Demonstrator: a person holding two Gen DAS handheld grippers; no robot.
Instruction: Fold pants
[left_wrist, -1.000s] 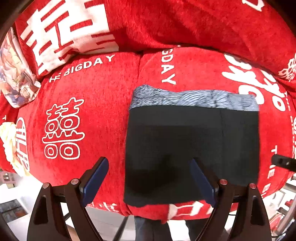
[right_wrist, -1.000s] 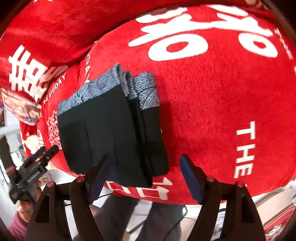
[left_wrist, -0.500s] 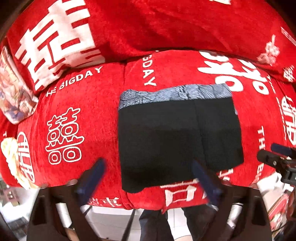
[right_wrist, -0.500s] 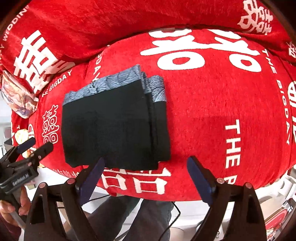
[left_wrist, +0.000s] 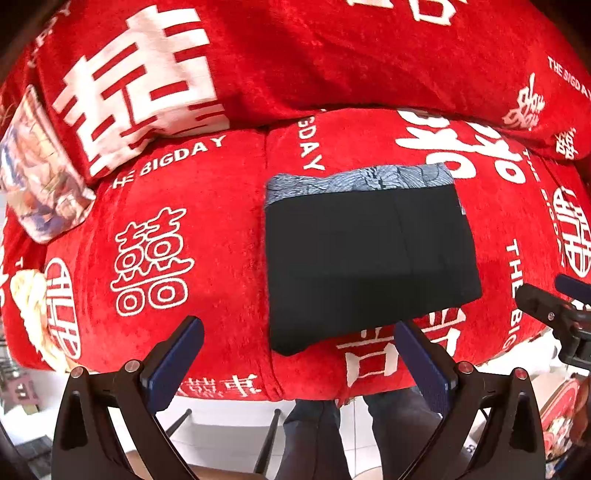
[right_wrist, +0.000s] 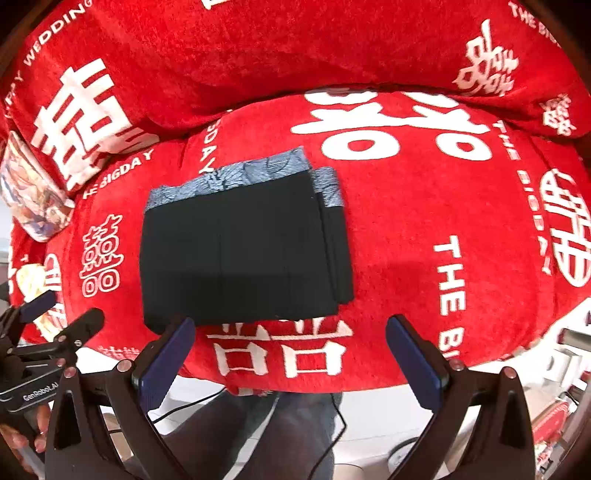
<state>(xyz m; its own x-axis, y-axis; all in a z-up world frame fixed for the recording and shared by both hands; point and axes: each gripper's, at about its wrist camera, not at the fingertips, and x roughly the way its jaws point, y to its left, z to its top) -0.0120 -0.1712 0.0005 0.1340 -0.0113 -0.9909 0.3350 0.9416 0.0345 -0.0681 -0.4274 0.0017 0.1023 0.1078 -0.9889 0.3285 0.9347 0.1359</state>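
On the red sofa cover (left_wrist: 207, 229), the folded pants (left_wrist: 365, 258) are lying flat at twelve o'clock of the left gripper (left_wrist: 299, 354), both claws hanging spread and empty, the right gripper (right_wrist: 288, 350) widening, the fold apparently finished

Both wrist cams look straight down, sharing folded pants (left_wrist: 369, 254) (right_wrist: 243, 254).

Folded black pants (left_wrist: 369, 258) lie flat on the red cover (left_wrist: 184, 184) beyond the wide-open left tool (left_wrist: 299, 354).
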